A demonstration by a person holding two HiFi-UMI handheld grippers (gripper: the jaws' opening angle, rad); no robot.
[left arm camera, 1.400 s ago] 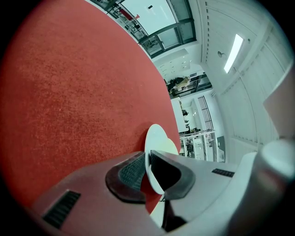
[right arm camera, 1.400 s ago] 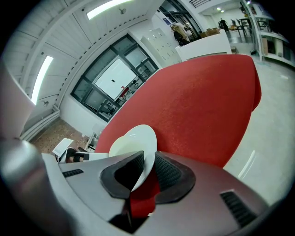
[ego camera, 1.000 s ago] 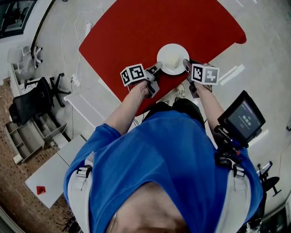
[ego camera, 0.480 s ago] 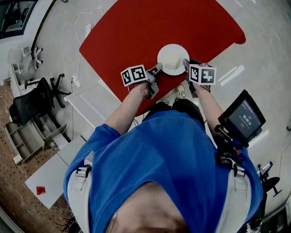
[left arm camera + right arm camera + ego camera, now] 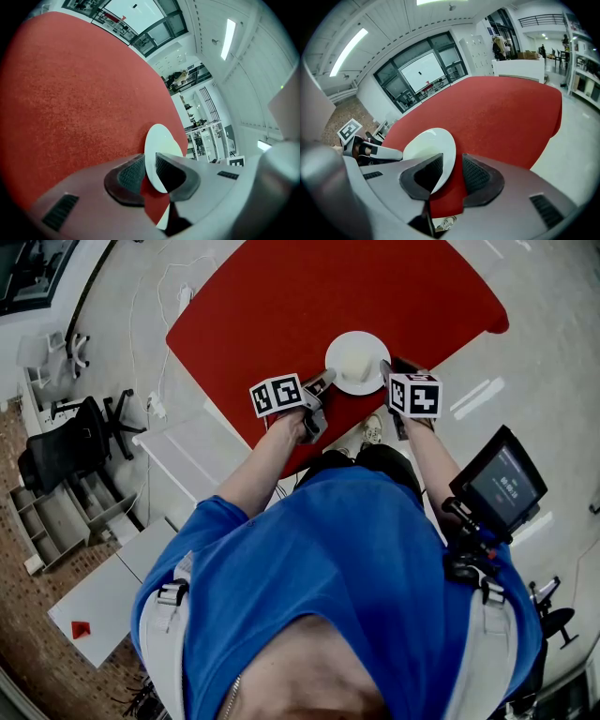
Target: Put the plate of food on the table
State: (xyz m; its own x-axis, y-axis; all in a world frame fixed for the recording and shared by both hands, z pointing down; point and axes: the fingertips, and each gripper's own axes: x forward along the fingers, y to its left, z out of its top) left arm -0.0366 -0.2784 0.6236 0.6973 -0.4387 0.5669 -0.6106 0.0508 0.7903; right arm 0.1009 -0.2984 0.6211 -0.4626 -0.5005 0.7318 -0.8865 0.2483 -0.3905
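Open red table (image 5: 281,306) beyond plate (image 5: 357,362), left gripper (image 5: 326,381) and right gripper (image 5: 383,368) flanking it.

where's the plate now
Head view: the plate sits on the red table by its near edge, rim inside the jaws of the left gripper and right gripper, both just opening.

the plate (image 5: 357,360) lies on the desk (image 5: 281,306), near its 6 o'clock edge. the left gripper (image 5: 321,383) is at the plate's 8 o'clock and the right gripper (image 5: 384,371) at its 4 o'clock.
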